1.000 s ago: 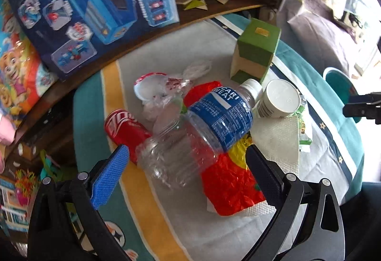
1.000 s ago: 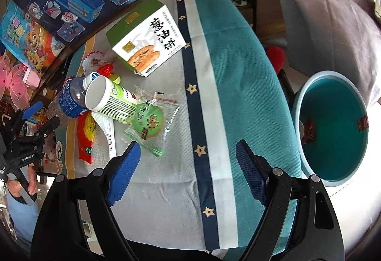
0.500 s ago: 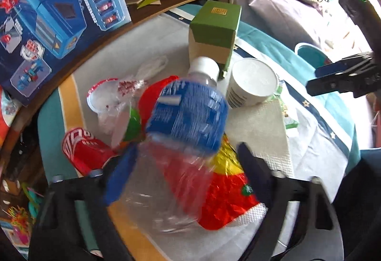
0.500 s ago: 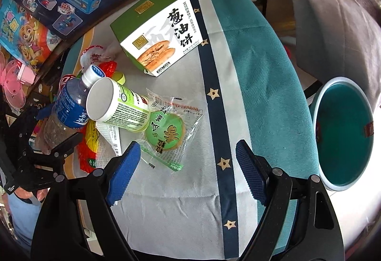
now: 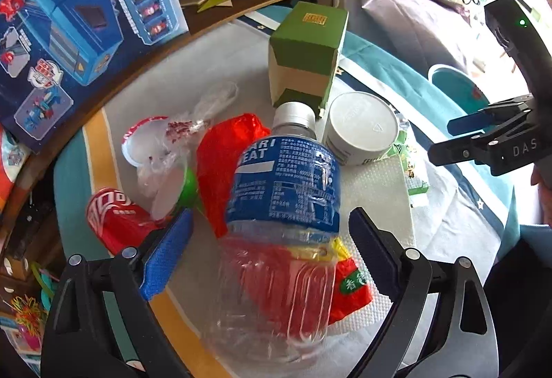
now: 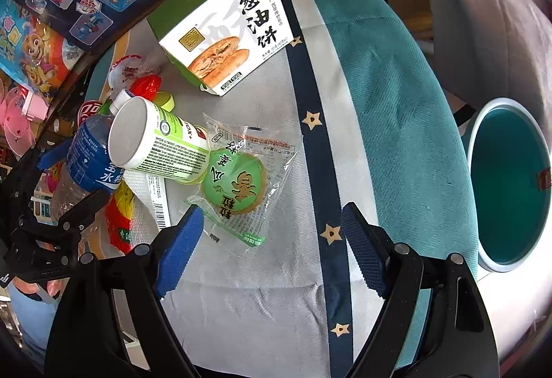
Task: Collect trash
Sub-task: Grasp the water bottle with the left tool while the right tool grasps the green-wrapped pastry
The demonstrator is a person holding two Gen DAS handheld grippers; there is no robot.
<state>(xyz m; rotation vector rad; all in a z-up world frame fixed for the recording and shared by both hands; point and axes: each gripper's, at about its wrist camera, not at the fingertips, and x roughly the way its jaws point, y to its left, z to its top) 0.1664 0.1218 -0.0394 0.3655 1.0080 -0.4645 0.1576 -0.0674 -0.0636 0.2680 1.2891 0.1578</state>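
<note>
Left gripper (image 5: 269, 240) spread wide, jaws just reopened, straddling the clear plastic bottle (image 5: 286, 205) without pinching. Bottle lying on a red wrapper (image 5: 224, 153), cap toward the green box (image 5: 307, 50), white canister (image 5: 358, 127) just beside its neck. Right gripper (image 6: 272, 246) spread too, empty, hovering over the cloth near the green cake packet (image 6: 238, 184). Teal bin (image 6: 510, 181) well apart from the bottle.

Red snack wrapper (image 5: 348, 288) mostly under the clear bottle (image 5: 286, 205); bin (image 6: 510, 184) cut by frame edge
</note>
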